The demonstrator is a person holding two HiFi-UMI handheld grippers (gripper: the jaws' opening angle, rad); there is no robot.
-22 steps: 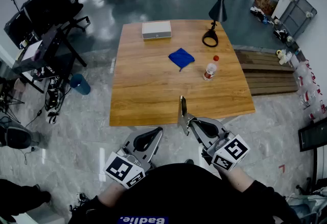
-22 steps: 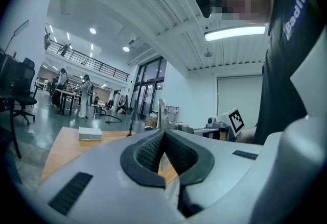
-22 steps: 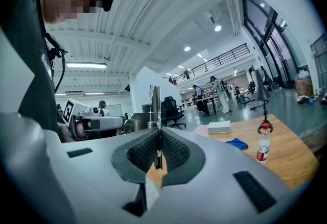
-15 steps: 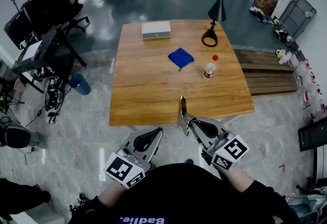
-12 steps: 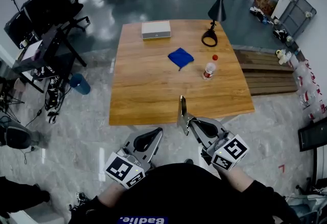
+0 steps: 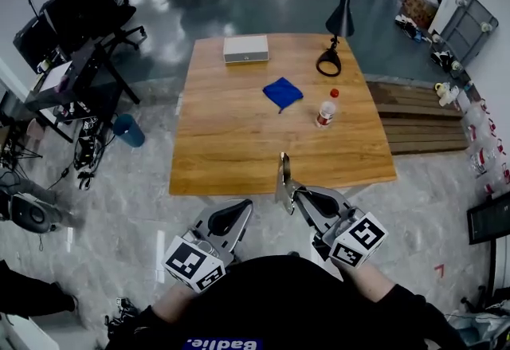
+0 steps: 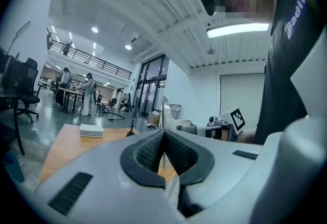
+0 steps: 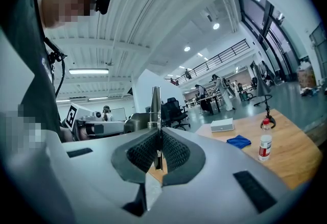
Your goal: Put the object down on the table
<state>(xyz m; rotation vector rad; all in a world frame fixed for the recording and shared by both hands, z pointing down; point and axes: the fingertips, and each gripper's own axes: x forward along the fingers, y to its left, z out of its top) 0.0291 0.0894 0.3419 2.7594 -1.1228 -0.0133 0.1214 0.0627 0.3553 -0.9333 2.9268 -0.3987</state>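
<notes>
I hold a thin flat metal tool (image 6: pixel 282 171) upright in my right gripper (image 6: pixel 290 192), which is shut on its lower end. It hangs over the floor just short of the wooden table's (image 6: pixel 231 149) near edge. In the right gripper view the tool (image 8: pixel 155 105) stands edge-on between the pads of the right gripper (image 8: pixel 158 140). My left gripper (image 6: pixel 242 210) is close to my body at the left. Its pads meet with nothing between them, as the left gripper (image 7: pixel 164 139) view shows. That view also catches the metal tool (image 7: pixel 164 114) off to the right.
On the table lie a blue cloth (image 6: pixel 282 92), a small red-capped bottle (image 6: pixel 326 110), a white box (image 6: pixel 245 48) and a black desk lamp (image 6: pixel 336 37). Office chairs and a blue bin (image 6: pixel 127 130) stand to the left. A wooden pallet (image 6: pixel 418 121) lies to the right.
Both grippers keep their place and grip. Only the head view has shifted a little, so the table sits slightly lower in the picture.
</notes>
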